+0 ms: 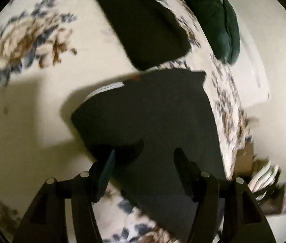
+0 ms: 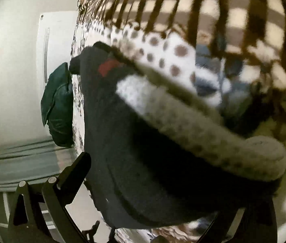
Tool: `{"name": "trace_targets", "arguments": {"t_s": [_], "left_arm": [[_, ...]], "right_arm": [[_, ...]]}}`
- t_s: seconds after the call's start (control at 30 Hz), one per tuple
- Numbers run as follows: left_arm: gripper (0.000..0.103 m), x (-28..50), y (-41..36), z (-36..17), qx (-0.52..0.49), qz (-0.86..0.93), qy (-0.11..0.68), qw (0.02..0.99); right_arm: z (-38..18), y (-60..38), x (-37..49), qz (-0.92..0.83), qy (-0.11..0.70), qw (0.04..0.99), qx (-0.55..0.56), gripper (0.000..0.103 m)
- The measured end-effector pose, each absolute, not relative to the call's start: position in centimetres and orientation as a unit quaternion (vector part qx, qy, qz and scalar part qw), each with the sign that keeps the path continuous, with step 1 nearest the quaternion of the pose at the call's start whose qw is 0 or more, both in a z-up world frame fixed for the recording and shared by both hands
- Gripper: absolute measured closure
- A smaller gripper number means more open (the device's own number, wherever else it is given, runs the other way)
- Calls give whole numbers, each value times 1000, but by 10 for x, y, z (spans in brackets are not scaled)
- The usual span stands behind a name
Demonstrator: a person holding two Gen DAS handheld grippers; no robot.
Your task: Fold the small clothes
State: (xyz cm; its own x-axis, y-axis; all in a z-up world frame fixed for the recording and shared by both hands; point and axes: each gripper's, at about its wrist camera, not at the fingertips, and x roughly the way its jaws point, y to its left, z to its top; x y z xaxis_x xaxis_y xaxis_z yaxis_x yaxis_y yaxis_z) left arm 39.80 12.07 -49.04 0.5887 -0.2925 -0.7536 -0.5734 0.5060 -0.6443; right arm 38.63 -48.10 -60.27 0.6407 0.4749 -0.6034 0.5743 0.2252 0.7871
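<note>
Black fingers of left gripper (image 1: 144, 162) apart, straddling near edge of dark garment (image 1: 153, 109) lying flat on floral bedsheet (image 1: 41, 105), probably positioned for fold. Right gripper (image 2: 163, 182): one finger visible, grip state cannot be told; garment bunched close against lens. Green cushion (image 1: 213, 20) beyond bed edge.

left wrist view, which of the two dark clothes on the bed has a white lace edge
The nearer dark garment, lying between the left gripper's fingers; the farther dark garment shows no lace.
</note>
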Motion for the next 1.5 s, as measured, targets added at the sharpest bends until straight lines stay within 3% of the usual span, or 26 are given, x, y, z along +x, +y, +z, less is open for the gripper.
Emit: {"name": "trace_targets", "arguments": {"t_s": [0.1, 0.3, 0.5, 0.57, 0.6, 0.63, 0.9, 0.97, 1.0, 1.03, 1.07, 1.17, 1.4, 1.5], "left_arm": [[32, 416, 123, -505, -493, 113, 431, 747], [31, 406, 118, -486, -463, 111, 452, 754], [30, 378, 134, -515, -542, 118, 410, 724], [20, 388, 135, -525, -543, 123, 408, 724], [10, 393, 134, -529, -545, 123, 405, 724], [8, 402, 133, -534, -544, 126, 407, 723], [9, 431, 141, -558, -588, 176, 393, 685], [33, 436, 137, -546, -567, 186, 381, 706], [67, 439, 136, -540, -557, 183, 379, 716], [69, 441, 134, -530, -541, 170, 379, 731], [70, 441, 132, -522, -527, 166, 378, 743], [72, 436, 128, -497, -499, 154, 376, 765], [74, 388, 132, -458, -479, 122, 389, 777], [73, 375, 134, -471, -460, 118, 426, 770]], "right_arm": [[-603, -482, 387, -42, 424, 659, 621, 0], [-611, -478, 393, -46, 418, 653, 630, 0], [-611, -478, 389, -46, 424, 656, 623, 0], [-611, -476, 394, -47, 427, 655, 621, 0], [-612, -475, 398, -48, 427, 654, 622, 0], [-612, -475, 398, -47, 428, 655, 622, 0], [-619, -479, 401, -48, 415, 647, 638, 0], [-622, -481, 401, -48, 411, 639, 648, 0], [-622, -482, 400, -49, 406, 637, 653, 0], [-621, -483, 398, -56, 401, 637, 657, 13], [-621, -484, 394, -69, 398, 636, 657, 42], [-620, -484, 380, -78, 381, 629, 673, 63], [-572, -475, 358, -67, 373, 654, 655, 70], [-560, -478, 336, -64, 386, 654, 648, 70]]}}
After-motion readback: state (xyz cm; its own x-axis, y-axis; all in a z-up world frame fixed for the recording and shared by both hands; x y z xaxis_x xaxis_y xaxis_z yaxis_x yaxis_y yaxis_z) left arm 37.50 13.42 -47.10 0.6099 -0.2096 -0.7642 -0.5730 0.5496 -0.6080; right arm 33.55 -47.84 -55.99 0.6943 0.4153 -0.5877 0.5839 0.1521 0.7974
